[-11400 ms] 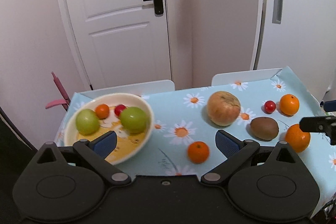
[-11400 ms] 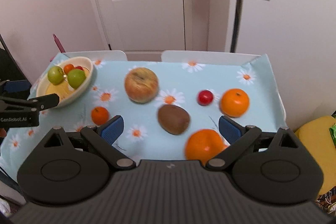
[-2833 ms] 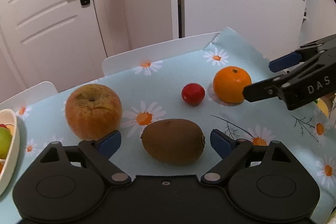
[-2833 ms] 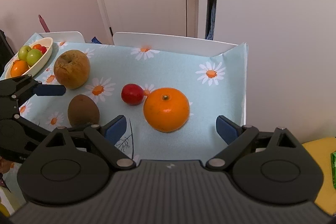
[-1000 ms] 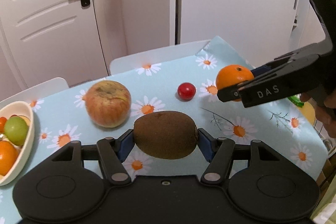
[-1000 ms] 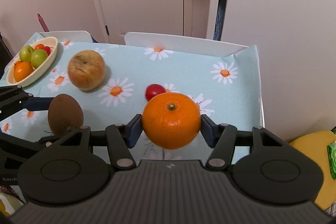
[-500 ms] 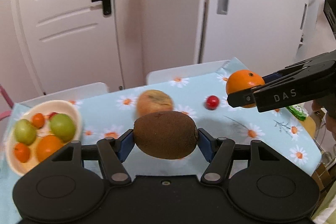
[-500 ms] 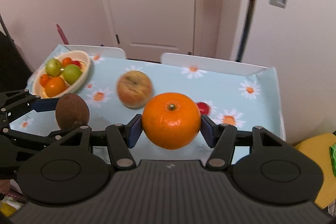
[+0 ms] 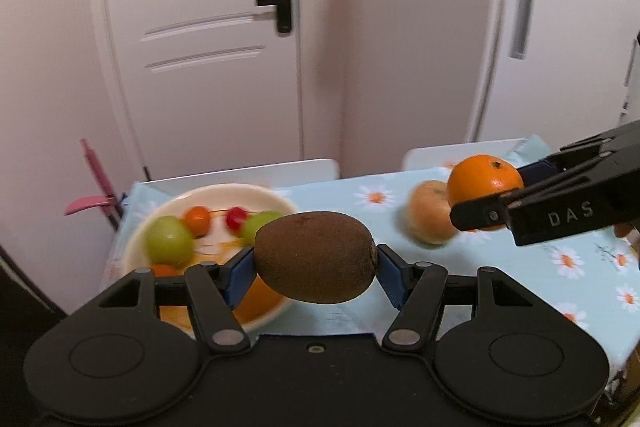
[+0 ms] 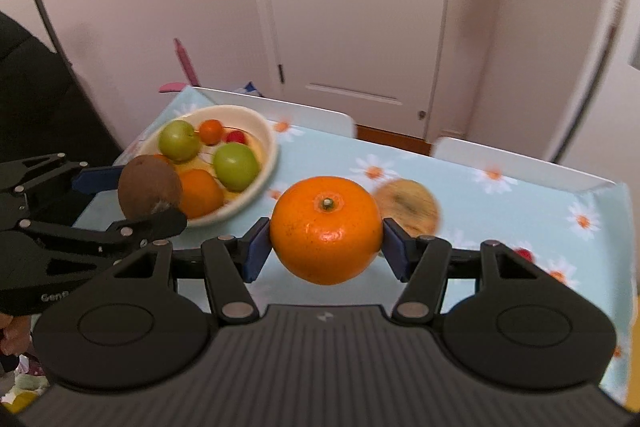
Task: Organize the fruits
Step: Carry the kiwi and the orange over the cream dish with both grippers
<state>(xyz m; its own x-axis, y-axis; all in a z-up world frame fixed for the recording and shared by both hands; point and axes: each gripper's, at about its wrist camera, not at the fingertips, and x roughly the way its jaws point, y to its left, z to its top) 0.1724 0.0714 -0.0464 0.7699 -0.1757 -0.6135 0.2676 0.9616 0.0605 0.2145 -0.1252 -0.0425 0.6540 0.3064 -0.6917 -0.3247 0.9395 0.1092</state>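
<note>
Both your grippers carry fruit toward the bowl; the sorting is well along but unfinished.

From the left: the bowl (image 10: 256,187) already holds two green fruits, two oranges and a small red one; your left gripper (image 9: 315,269) is clamped on the kiwi (image 9: 315,257) above the bowl's near rim; your right gripper (image 10: 326,242) pinches the big orange (image 10: 326,229) over the table (image 10: 520,203); the apple (image 10: 408,207) waits on the cloth behind it. Only the right wrist view shows the small red fruit (image 10: 522,254) left near the table's right end; only the left view shows the right gripper from the side.
</note>
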